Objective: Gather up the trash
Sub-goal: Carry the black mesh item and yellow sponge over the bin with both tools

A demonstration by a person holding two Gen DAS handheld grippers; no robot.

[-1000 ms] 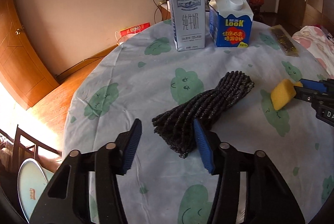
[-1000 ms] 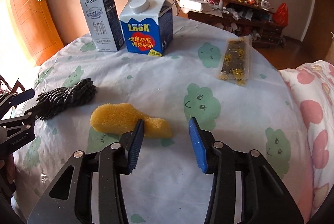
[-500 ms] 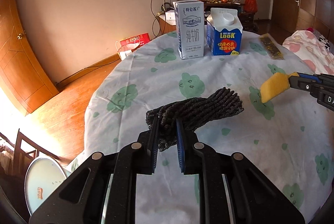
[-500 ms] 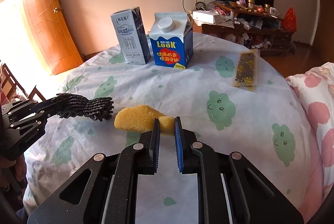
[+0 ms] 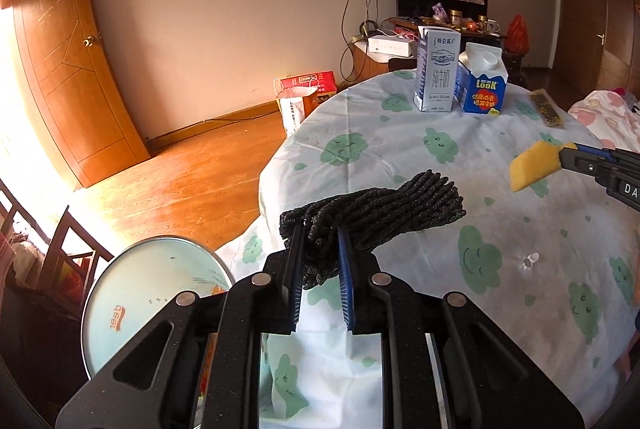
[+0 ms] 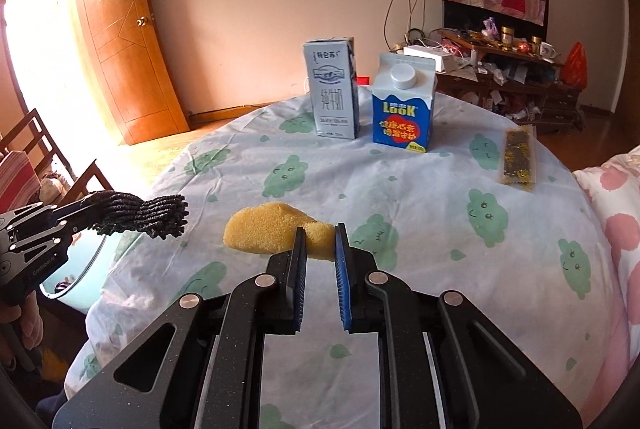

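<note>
My left gripper is shut on a dark knitted cloth and holds it in the air above the table's left edge; it also shows in the right wrist view. My right gripper is shut on a yellow sponge, lifted above the table; the sponge also shows in the left wrist view. A round pale-blue bin stands on the floor below the table's left edge.
A round table with a cloud-print cloth holds a grey-white milk carton, a blue LOOK carton and a flat snack wrapper. A chair stands left of the bin. A pink-spotted bed lies at the right.
Both grippers closed, the left on the cloth and the right on the sponge, then lifted them off the table. The left moved back towards the table's left edge, over the bin.
</note>
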